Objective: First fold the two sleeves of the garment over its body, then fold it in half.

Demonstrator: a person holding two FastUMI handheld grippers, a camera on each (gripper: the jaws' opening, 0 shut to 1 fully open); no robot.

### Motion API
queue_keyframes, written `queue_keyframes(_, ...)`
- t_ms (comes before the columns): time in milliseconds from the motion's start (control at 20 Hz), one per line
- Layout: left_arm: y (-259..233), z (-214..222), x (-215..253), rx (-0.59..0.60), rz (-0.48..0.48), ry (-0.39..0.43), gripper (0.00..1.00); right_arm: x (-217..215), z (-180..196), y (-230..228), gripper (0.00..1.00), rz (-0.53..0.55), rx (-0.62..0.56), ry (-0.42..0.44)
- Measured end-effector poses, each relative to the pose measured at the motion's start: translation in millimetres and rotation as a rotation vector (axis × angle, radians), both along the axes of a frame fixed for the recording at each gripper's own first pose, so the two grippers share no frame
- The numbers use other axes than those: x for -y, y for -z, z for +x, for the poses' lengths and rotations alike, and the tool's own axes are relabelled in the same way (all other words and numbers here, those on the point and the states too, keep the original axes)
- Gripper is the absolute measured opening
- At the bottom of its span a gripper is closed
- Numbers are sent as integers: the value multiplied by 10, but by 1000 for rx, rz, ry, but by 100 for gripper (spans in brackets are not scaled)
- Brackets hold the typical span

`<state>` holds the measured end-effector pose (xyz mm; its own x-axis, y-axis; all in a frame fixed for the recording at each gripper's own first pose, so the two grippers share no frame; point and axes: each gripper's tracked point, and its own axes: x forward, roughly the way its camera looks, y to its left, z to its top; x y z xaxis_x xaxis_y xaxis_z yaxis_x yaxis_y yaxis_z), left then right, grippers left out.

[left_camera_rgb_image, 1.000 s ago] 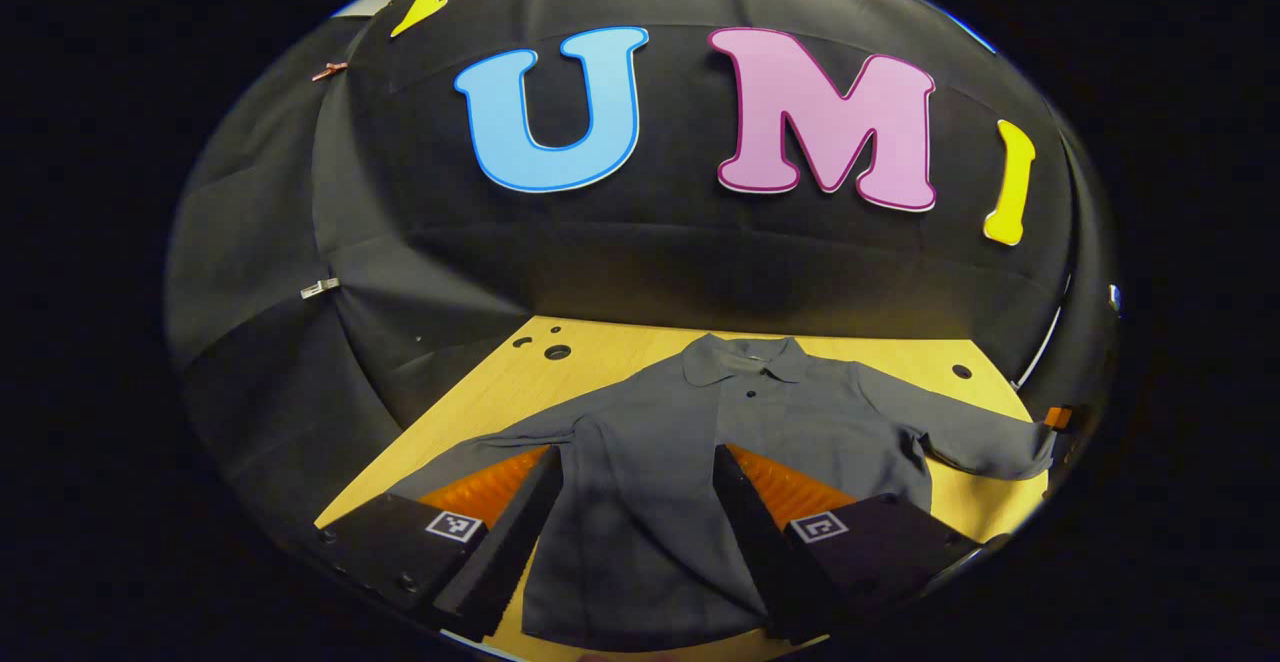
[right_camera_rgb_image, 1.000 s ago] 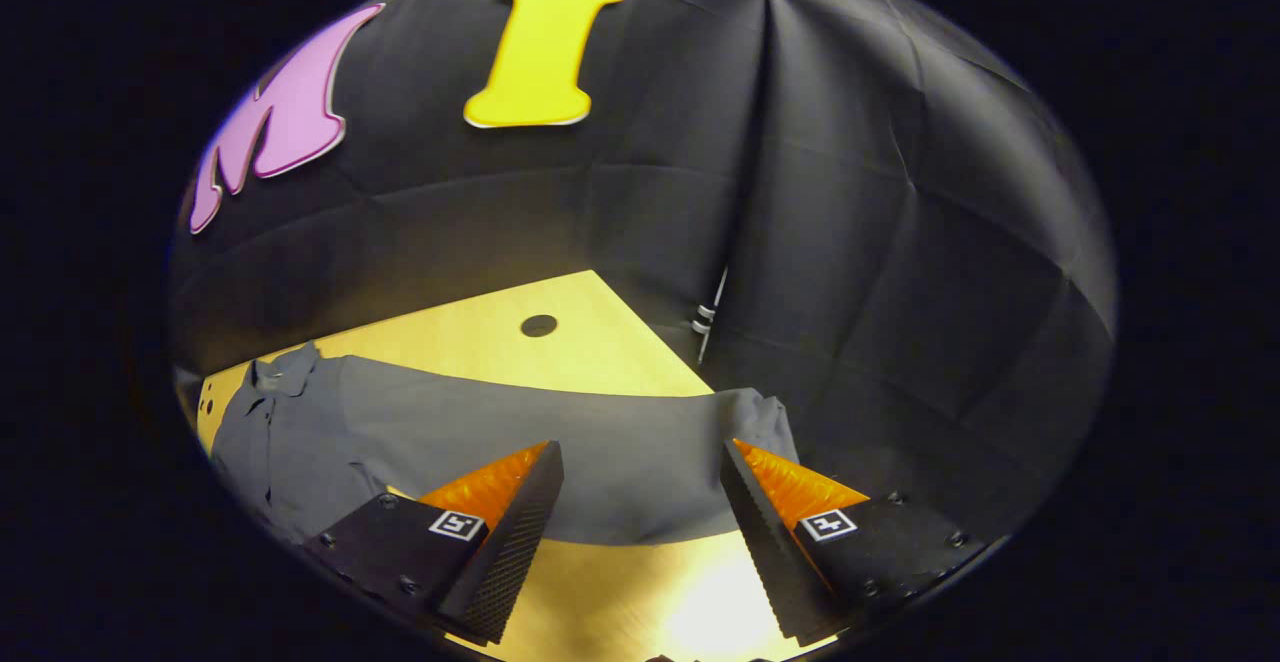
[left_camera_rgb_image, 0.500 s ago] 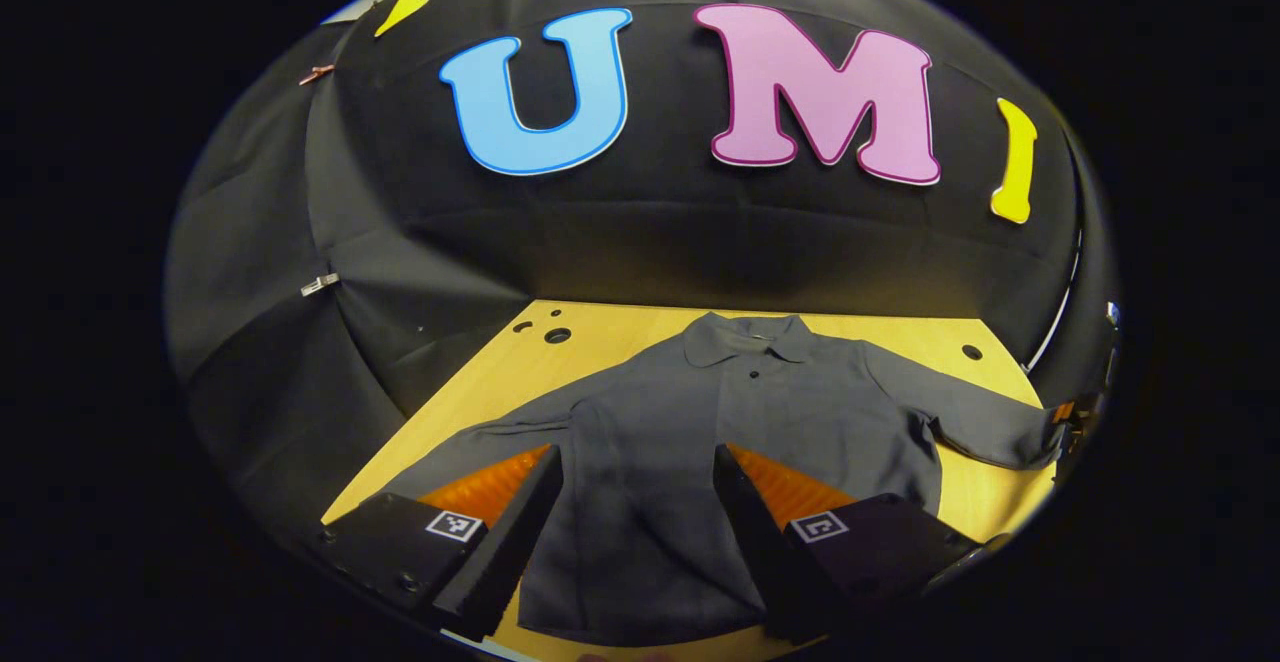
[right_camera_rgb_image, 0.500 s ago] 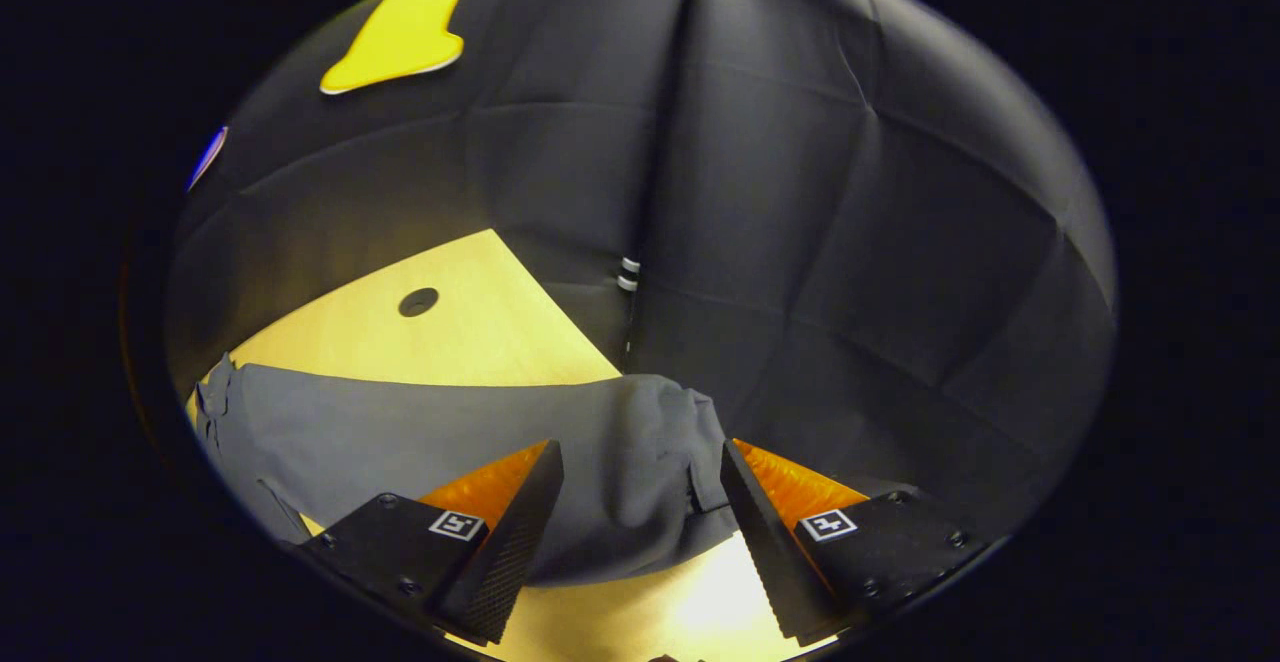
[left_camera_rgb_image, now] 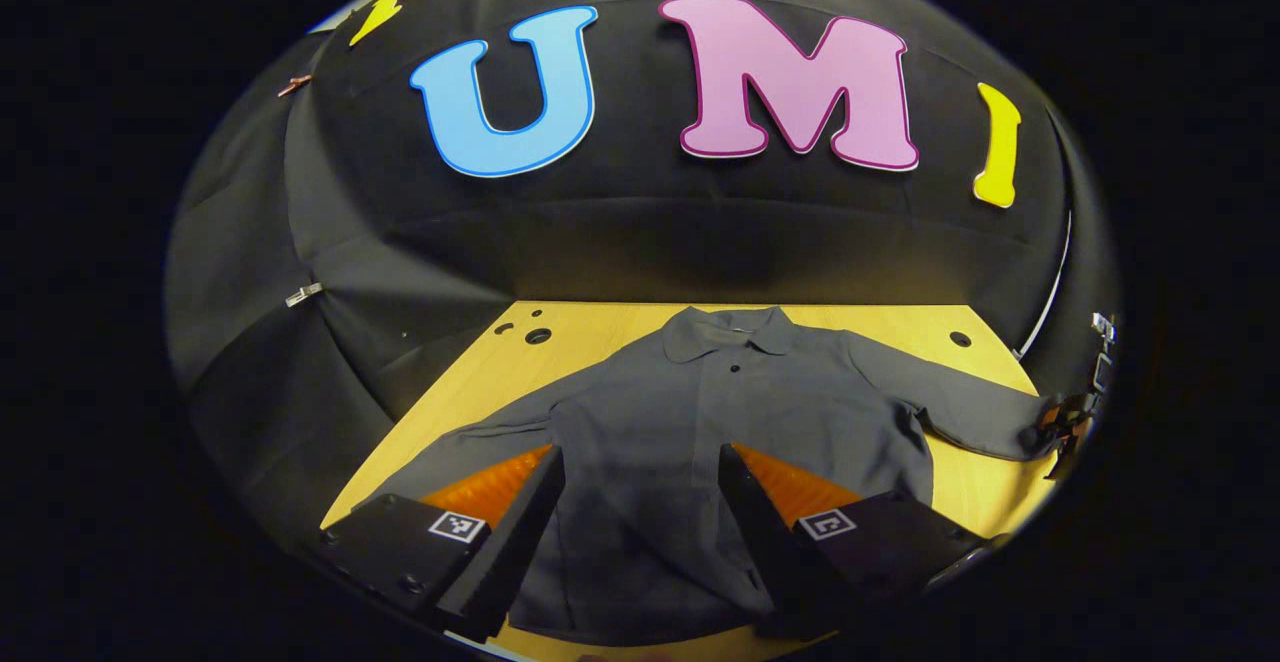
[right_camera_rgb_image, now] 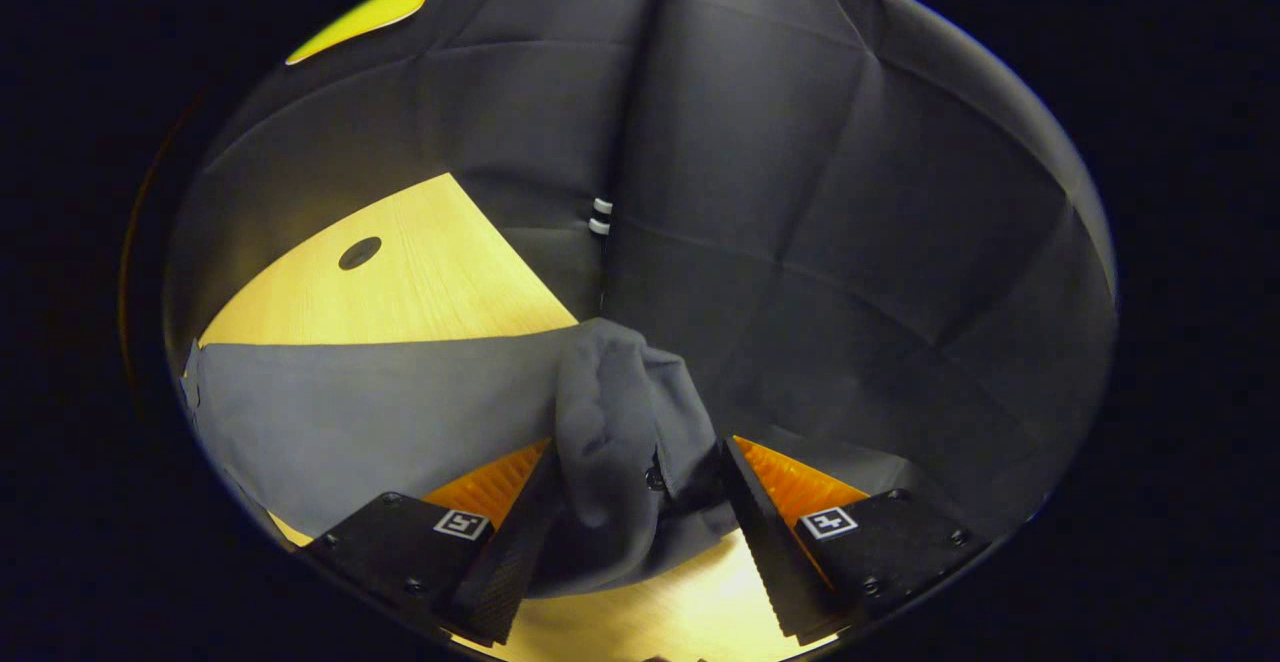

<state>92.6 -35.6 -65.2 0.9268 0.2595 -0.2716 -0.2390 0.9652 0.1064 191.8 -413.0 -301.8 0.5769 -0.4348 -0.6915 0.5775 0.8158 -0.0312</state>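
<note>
- Table [left_camera_rgb_image: 600,327]: light wood w/ a few round holes, black cloth wall behind it on every side you can see.
- Garment [left_camera_rgb_image: 720,422]: dark grey long-sleeve shirt, lying flat and face up in the middle of the table in your left gripper view, collar [left_camera_rgb_image: 725,330] toward the far wall, hem nearest you. Both sleeves are out to the sides — neither one is over the body yet.
- Left sleeve [left_camera_rgb_image: 470,439]: flat on the wood, angled down toward your left gripper.
- Right sleeve [right_camera_rgb_image: 400,412]: runs across the table toward the booth's edge; its cuff end [right_camera_rgb_image: 630,422] is bunched up and sits between your right gripper's fingers.
- Left gripper [left_camera_rgb_image: 640,512]: fingers spread wide, nothing between them but the shirt body below. Can't tell if they touch the cloth.
- Right gripper [right_camera_rgb_image: 640,512]: fingers apart w/ the bunched cuff in the gap; cloth lies against the left finger [right_camera_rgb_image: 510,552], but the right one looks clear of it — not a pinch yet.
</note>
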Motion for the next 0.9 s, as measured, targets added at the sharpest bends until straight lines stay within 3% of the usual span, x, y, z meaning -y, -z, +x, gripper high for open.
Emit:
queue_keyframes(100, -8, -15, 13, 1, 6, 2, 98, -75, 24, 9, 94, 61, 23, 2)
queue_keyframes(450, -28, -133, -57, 3, 8, -15, 98, -308, 153, 17, 11, 15, 23, -109)
queue_keyframes(600, -37, -198, -152, 6, 1, -34, 98, -379, 154, -8, 10, 77, 32, -94)
queue_keyframes(650, -41, -223, -185, 6, 0, -40, 98, -426, 181, -27, 6, 93, 40, -96)
queue_keyframes(700, -55, -235, -214, 9, 3, -44, 98, -437, 193, -64, 11, 86, 42, -105)
queue_keyframes(900, -19, -266, -359, 11, -15, -60, 98, -621, 246, -379, 10, 10, 67, -200)
